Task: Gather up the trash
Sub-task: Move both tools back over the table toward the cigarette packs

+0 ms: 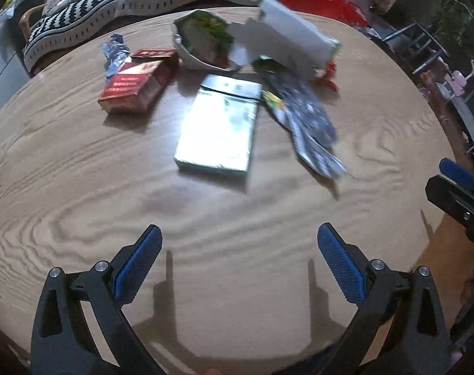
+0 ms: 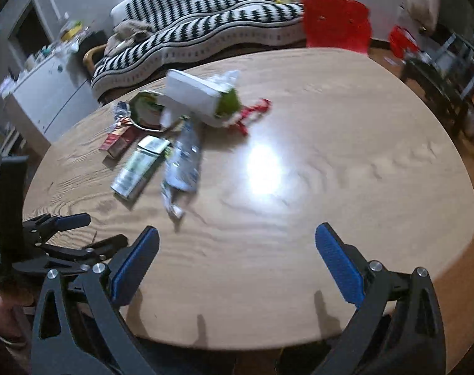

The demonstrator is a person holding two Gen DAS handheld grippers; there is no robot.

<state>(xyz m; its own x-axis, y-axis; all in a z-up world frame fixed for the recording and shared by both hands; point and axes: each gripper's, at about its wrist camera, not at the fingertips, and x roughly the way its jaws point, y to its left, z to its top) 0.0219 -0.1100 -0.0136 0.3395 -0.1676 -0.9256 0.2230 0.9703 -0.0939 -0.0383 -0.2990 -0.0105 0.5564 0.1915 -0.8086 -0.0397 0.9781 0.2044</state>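
On a round wooden table (image 1: 80, 187) the trash lay in a loose cluster toward the far side, and both claws hung over the near edge with nothing in them. The left gripper (image 1: 238, 259) had its jaws spread wide, its blue pads (image 1: 137, 265) above bare wood and well short of the litter; the right gripper (image 2: 237, 262) was likewise spread, empty and apart from everything, its tip showing at the right edge of the left view. From the left, a crumpled blue foil wrapper (image 1: 113, 54) lay at the far left of the pile, touching the back of a red pack (image 1: 137, 84) whose lid stood open. Right of that, nearer the middle, a silver-green box (image 1: 218, 128) lay flat, the closest piece to the left gripper. Behind it sat a green-and-white pouch (image 1: 202, 40), open and crumpled. A white carton (image 1: 287, 40) lay tilted beside the pouch, blurred in both views. Below the carton a blue-grey printed bag (image 1: 312, 128) stretched toward the near right, just beside the box. A red wrapper (image 2: 255, 109) poked out from under the carton's right end. Beyond the table stood a black-and-white striped sofa (image 2: 205, 31) and, to its right, a red chair (image 2: 337, 28).
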